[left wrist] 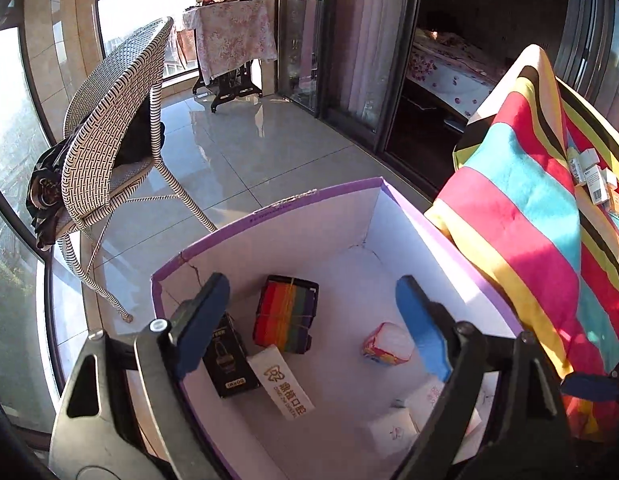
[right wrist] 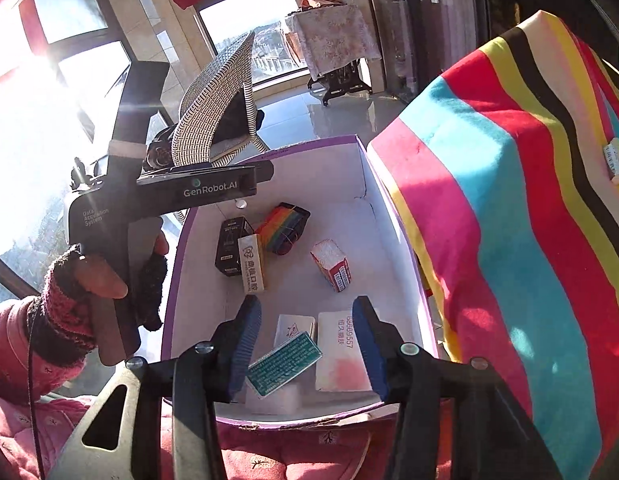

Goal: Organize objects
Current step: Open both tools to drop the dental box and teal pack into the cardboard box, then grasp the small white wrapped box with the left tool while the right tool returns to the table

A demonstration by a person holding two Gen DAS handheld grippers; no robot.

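A purple-edged white box [left wrist: 293,208] [right wrist: 309,144] holds several small items: a rainbow-striped pack [left wrist: 287,314] [right wrist: 283,228], a black box [left wrist: 227,360] [right wrist: 231,246], a long white box with orange print [left wrist: 283,382] [right wrist: 251,264], a small red-and-white pack [left wrist: 387,344] [right wrist: 333,266], a teal packet [right wrist: 283,364] and white packets [right wrist: 341,352]. My left gripper [left wrist: 313,324] is open and empty above the box. My right gripper [right wrist: 305,344] is open and empty over the box's near end. The left gripper's body [right wrist: 197,190] shows in the right wrist view, held by a gloved hand.
A table under a striped cloth [left wrist: 529,208] [right wrist: 509,200] stands right of the box, with several small white boxes [left wrist: 593,180] [right wrist: 617,160] on it. A woven chair [left wrist: 109,152] stands on the tiled floor at the left. A covered sewing table [left wrist: 229,44] stands by the window.
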